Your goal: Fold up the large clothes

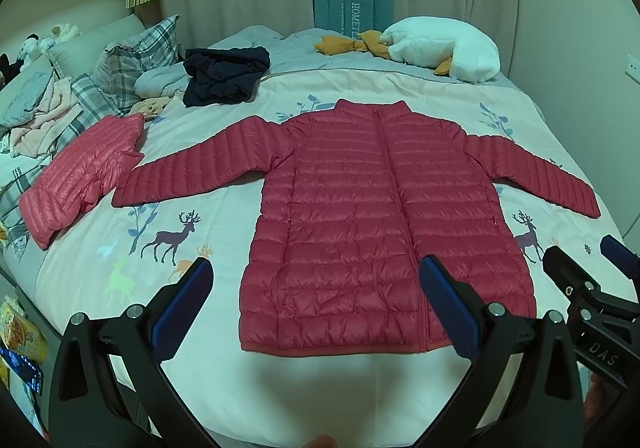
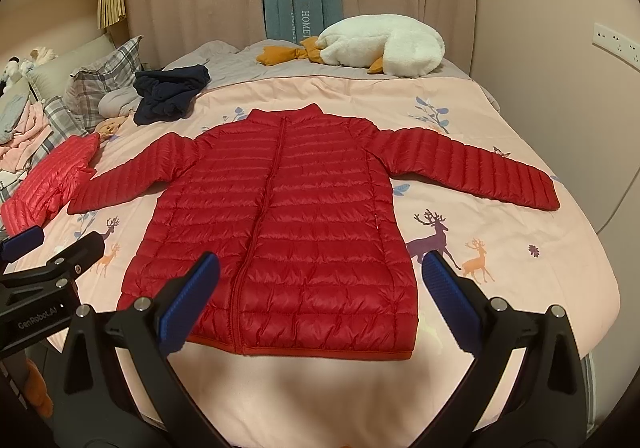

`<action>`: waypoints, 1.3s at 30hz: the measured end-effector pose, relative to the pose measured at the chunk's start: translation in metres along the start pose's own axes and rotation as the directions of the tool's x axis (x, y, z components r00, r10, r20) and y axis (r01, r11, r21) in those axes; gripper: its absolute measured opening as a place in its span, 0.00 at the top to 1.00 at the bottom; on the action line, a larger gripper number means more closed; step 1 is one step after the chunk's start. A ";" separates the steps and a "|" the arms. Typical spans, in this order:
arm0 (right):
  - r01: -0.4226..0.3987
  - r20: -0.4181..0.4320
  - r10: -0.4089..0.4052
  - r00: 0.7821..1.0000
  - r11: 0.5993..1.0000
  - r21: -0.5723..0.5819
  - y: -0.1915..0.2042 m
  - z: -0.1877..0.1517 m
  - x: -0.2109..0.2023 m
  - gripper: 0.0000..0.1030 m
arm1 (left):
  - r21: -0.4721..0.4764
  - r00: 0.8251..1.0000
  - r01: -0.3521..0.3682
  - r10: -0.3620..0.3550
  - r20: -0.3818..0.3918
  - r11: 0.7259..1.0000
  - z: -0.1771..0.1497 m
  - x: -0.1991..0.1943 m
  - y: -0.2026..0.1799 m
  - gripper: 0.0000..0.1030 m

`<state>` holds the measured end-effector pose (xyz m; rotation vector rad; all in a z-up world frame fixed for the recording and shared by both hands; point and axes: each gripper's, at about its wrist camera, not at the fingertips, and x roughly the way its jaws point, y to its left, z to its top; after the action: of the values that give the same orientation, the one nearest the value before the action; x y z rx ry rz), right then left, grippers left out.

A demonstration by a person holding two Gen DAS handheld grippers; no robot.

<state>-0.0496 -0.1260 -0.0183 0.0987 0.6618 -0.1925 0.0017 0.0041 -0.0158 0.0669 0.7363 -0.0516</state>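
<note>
A red quilted down jacket (image 1: 360, 216) lies flat, zipped, front up, on the bed, both sleeves spread out sideways; it also shows in the right wrist view (image 2: 288, 216). My left gripper (image 1: 316, 288) is open and empty, held above the jacket's hem. My right gripper (image 2: 320, 280) is open and empty, also above the hem; it shows at the right edge of the left wrist view (image 1: 592, 276). The left gripper shows at the left edge of the right wrist view (image 2: 44, 252).
A folded pink down jacket (image 1: 80, 176) lies left of the left sleeve. A dark navy garment (image 1: 224, 76), plaid pillows (image 1: 132, 60) and a white plush goose (image 1: 440, 48) lie toward the head of the bed. The deer-print bedspread (image 1: 168, 232) covers the bed; curtains hang behind.
</note>
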 end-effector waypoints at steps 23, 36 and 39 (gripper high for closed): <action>0.000 0.000 0.000 1.000 1.000 -0.001 0.000 -0.002 0.001 0.02 | 0.009 1.000 0.002 -0.002 -0.017 1.000 -0.002 0.005 -0.004 0.01; 0.001 -0.001 -0.001 1.000 1.000 -0.001 0.000 -0.002 0.001 0.02 | 0.011 1.000 0.002 -0.002 -0.023 1.000 -0.002 0.006 -0.005 0.01; 0.001 -0.002 -0.001 1.000 1.000 0.000 -0.001 -0.003 0.001 0.02 | 0.013 1.000 0.002 -0.002 -0.024 1.000 -0.003 0.006 -0.005 0.01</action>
<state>-0.0505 -0.1263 -0.0211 0.0987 0.6642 -0.1929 0.0038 -0.0013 -0.0220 0.0794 0.7598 -0.0577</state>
